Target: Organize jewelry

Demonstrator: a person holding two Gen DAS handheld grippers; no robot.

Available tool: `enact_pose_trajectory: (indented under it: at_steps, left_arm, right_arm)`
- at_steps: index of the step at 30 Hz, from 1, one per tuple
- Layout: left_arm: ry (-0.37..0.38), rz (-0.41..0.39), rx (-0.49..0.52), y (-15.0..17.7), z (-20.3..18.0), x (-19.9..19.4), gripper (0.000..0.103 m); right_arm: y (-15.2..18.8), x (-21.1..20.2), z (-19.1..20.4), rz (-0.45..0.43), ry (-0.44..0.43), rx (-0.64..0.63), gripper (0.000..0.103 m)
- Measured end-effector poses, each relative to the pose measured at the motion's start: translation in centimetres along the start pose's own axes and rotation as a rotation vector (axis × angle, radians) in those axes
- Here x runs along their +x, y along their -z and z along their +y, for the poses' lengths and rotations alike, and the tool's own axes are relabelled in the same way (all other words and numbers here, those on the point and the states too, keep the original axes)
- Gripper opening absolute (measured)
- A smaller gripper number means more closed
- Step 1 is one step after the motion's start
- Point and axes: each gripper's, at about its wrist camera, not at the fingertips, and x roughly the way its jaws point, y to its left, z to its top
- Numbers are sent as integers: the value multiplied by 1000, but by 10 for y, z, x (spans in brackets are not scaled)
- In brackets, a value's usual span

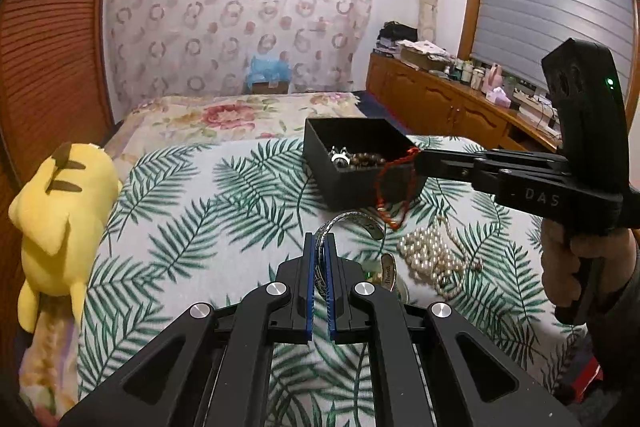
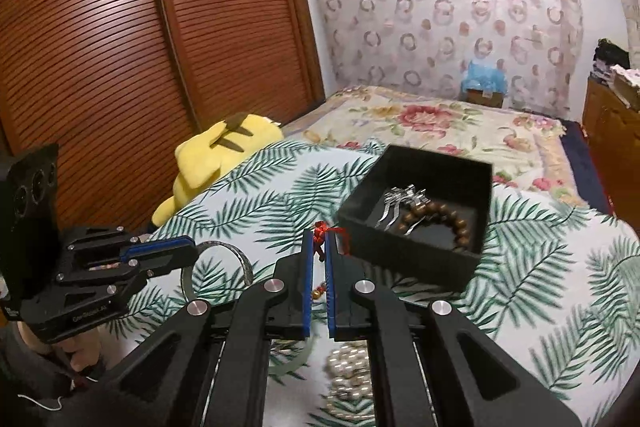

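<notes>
A black open box (image 1: 320, 147) (image 2: 404, 247) stands on the leaf-print bedspread and holds a brown bead bracelet (image 2: 440, 221) (image 1: 366, 159) and silver pieces (image 2: 400, 199). My left gripper (image 1: 319, 241) is shut on a silver bangle (image 1: 352, 217), seen from the side in the right wrist view (image 2: 188, 247) with the bangle (image 2: 240, 259). My right gripper (image 2: 319, 237) (image 1: 418, 157) is shut on a red cord bracelet (image 2: 320, 231) (image 1: 390, 187), which hangs by the box's near corner. A pearl necklace (image 1: 430, 257) (image 2: 348, 375) lies on the bedspread.
A yellow plush toy (image 1: 56, 227) (image 2: 224, 151) lies at the bed's left edge by the wooden slatted wardrobe (image 2: 120, 47). A floral quilt (image 1: 224, 115) covers the far bed. A wooden cabinet (image 1: 440, 99) with clutter runs along the right wall. A small metal trinket (image 1: 388, 269) lies near the pearls.
</notes>
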Motion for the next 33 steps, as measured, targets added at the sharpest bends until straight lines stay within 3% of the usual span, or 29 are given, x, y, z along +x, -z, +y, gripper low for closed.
enact_pose_trajectory:
  at_steps: [11, 22, 25, 28, 33]
  left_arm:
    - [20, -31, 35, -35, -12, 25, 4]
    - [31, -27, 48, -61, -14, 54, 4]
    - [29, -22, 57, -65, -17, 60, 4]
    - [28, -16, 62, -67, -18, 65, 4]
    - [28, -5, 77, -73, -25, 75, 4]
  right_arm:
    - [-40, -1, -51, -32, 114, -54, 6]
    - [-64, 69, -98, 78, 240, -110, 6]
    - [-65, 83, -104, 99, 241, -104, 8]
    - [-66, 84, -107, 90, 244, -81, 32]
    - [-62, 68, -113, 60, 209, -40, 32]
